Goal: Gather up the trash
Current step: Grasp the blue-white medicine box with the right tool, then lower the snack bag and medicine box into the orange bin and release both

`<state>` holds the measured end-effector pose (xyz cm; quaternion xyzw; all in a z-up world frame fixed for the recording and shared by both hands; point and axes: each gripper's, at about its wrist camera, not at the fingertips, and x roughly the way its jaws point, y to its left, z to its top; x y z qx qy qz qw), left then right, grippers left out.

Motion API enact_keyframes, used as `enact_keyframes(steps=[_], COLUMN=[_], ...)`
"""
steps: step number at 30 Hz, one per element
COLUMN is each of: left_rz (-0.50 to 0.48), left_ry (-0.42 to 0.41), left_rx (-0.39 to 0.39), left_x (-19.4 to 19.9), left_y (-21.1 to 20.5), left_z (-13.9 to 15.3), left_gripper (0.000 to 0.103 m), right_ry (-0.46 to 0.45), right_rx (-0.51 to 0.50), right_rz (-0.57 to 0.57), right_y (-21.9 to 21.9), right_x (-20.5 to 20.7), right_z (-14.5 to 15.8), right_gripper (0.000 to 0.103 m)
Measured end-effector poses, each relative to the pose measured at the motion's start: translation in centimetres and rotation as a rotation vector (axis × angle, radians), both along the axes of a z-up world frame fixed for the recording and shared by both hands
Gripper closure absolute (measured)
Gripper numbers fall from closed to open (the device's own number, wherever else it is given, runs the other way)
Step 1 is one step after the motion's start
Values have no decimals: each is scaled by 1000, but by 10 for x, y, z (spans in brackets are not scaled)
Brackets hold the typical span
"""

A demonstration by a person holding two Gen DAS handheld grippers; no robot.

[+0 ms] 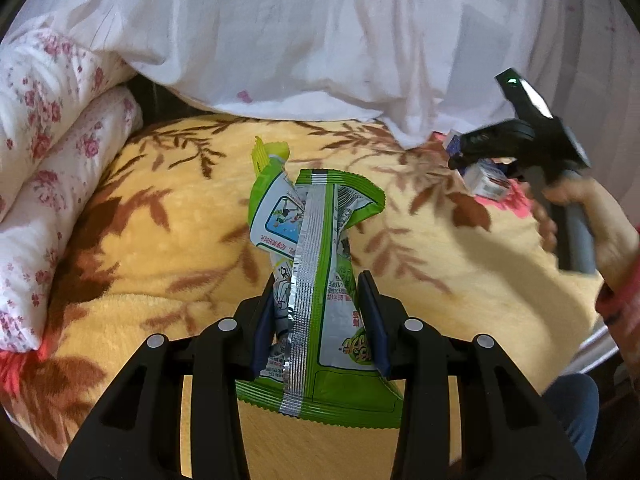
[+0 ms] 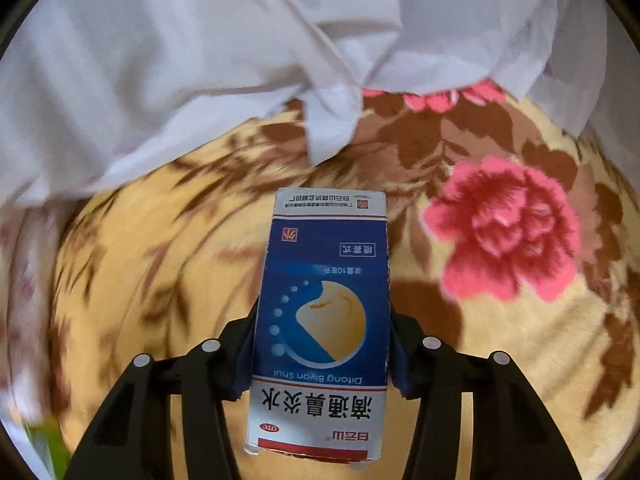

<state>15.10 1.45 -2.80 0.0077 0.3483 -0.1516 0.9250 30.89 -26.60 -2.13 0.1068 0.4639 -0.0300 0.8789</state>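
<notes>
Over blanket | left gripper clamps wrapper | right gripper clamps box, tilted down

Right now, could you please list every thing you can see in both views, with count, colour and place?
wrapper: one, green and silver, standing between the left fingers
box: one, blue and white, between the right fingers; also seen in the left view
blanket: one, yellow with brown leaves and pink flowers, under everything
sheet: one, white, crumpled, behind the blanket
quilt: one, white with small pink flowers, folded at far left
left gripper: one, black, shut on the wrapper
right gripper: one, black, shut on the box
hand: one, around the right gripper's handle
</notes>
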Motion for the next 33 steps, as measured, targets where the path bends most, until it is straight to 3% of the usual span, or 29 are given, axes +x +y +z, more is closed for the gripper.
enact_keyframes(steps=[8,17,23,33], left_rz=[-65,-151,-245,-322], left_ry=[11,93,225,450], left_rx=[1,59,110,177], left_x=[-48,-111,-157,-179], left_y=[-16,-34,-38,-52], left_z=[4,-29,-78,-157], left_gripper=[65,65,65,65], right_ry=[-127,-156,-58,166], right_rx=[-112,-99,-57,-12], right_rz=[216,310,382,430], right_y=[28,44,54,70], right_x=[-161,-281,-326,-330], right_z=[19,-14,-67,-151], right_gripper=[51,51,51,51])
